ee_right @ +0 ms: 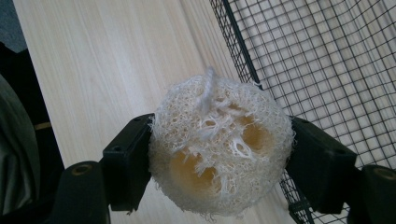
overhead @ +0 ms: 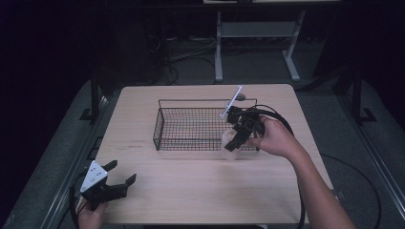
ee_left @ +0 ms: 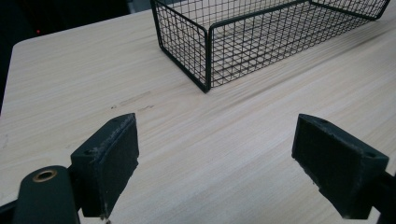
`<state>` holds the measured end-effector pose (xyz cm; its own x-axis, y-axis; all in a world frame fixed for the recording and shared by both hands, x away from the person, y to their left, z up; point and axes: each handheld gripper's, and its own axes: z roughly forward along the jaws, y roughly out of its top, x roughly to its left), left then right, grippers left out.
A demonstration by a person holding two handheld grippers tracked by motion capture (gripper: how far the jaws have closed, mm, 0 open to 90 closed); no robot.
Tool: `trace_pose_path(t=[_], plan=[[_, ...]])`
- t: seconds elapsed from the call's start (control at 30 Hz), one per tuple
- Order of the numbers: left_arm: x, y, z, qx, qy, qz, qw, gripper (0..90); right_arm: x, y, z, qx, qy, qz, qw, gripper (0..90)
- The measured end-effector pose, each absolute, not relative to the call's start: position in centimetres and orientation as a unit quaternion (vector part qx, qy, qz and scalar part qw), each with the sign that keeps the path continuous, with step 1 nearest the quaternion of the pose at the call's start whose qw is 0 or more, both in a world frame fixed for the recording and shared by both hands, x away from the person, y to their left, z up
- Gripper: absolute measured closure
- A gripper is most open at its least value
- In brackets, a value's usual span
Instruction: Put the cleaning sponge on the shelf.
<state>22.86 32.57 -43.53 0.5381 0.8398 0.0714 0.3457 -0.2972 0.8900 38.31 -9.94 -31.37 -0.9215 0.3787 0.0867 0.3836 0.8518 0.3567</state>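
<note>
A round pale loofah sponge (ee_right: 219,147) sits squeezed between the two black jaws of my right gripper (ee_right: 219,154). In the high view the right gripper (overhead: 235,141) holds the loofah (overhead: 229,143) at the near right corner of a black wire basket (overhead: 191,125), just above the table. My left gripper (overhead: 119,174) rests low at the table's near left corner, its jaws spread wide with nothing between them. From the left gripper view, the left gripper (ee_left: 215,154) faces bare wood and the basket's corner (ee_left: 205,56).
A light wooden table (overhead: 200,181) carries the basket. A white stick-like object (overhead: 231,101) leans at the basket's far right rim. Dark floor, cables and a table frame (overhead: 253,43) lie beyond the far edge.
</note>
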Motion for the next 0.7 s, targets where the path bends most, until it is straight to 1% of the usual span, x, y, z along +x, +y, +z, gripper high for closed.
trace_pose_path(t=[0.33,0.7], plan=[[22.8,32.6,-43.5,0.755,0.391,0.279,0.445,13.9,39.6,-9.7,-30.2,-0.203,-0.961,-0.189,-0.001,27.7],[22.8,32.7,-43.5,0.754,0.392,0.280,0.446,14.0,41.5,-9.9,-30.2,-0.222,-0.958,-0.181,-0.003,27.7]])
